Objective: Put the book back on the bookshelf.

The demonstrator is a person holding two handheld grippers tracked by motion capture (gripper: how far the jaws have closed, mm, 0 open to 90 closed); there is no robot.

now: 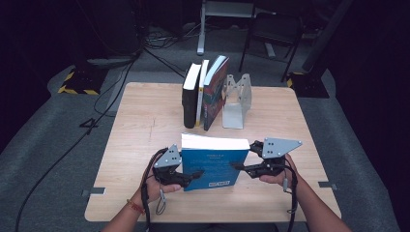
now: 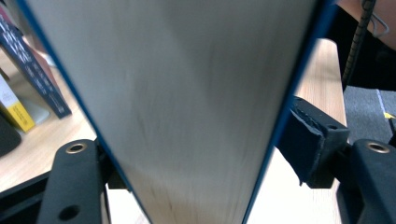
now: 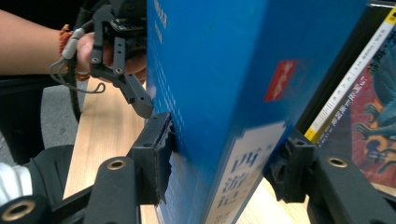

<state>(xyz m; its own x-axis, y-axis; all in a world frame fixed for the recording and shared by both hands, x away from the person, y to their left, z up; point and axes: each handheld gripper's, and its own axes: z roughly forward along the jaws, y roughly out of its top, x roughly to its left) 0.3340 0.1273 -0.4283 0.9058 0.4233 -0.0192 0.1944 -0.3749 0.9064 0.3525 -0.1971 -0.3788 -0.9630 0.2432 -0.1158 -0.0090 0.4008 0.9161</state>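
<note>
Currently the blue book (image 1: pixel 215 162) stands on edge on the counter (image 1: pixel 145 111), between the two claws, its page block facing up. Left claw (image 1: pixel 196 175) sits at the book's left edge: the left gripper view shows the pale page edge (image 2: pixel 187 107) running up between the jaws, with a gap visible at the right-hand pad, so this claw is released around the book and not pressing it. Right claw (image 1: pixel 240 167) sits at the book's right edge; in the right gripper view the blue cover (image 3: pixel 233 93) fills the space between the jaws and both pads lie against it, so this claw is grasping the book.

Beyond the claws, toward the far side of the counter, three upright books (image 1: pixel 203 92) lean together, the nearest to the blue book having a dark illustrated cover (image 3: pixel 378 135). Just beside them to the right stands a grey metal bookend (image 1: pixel 237 101). These stand well apart from the blue book, with bare counter between.
</note>
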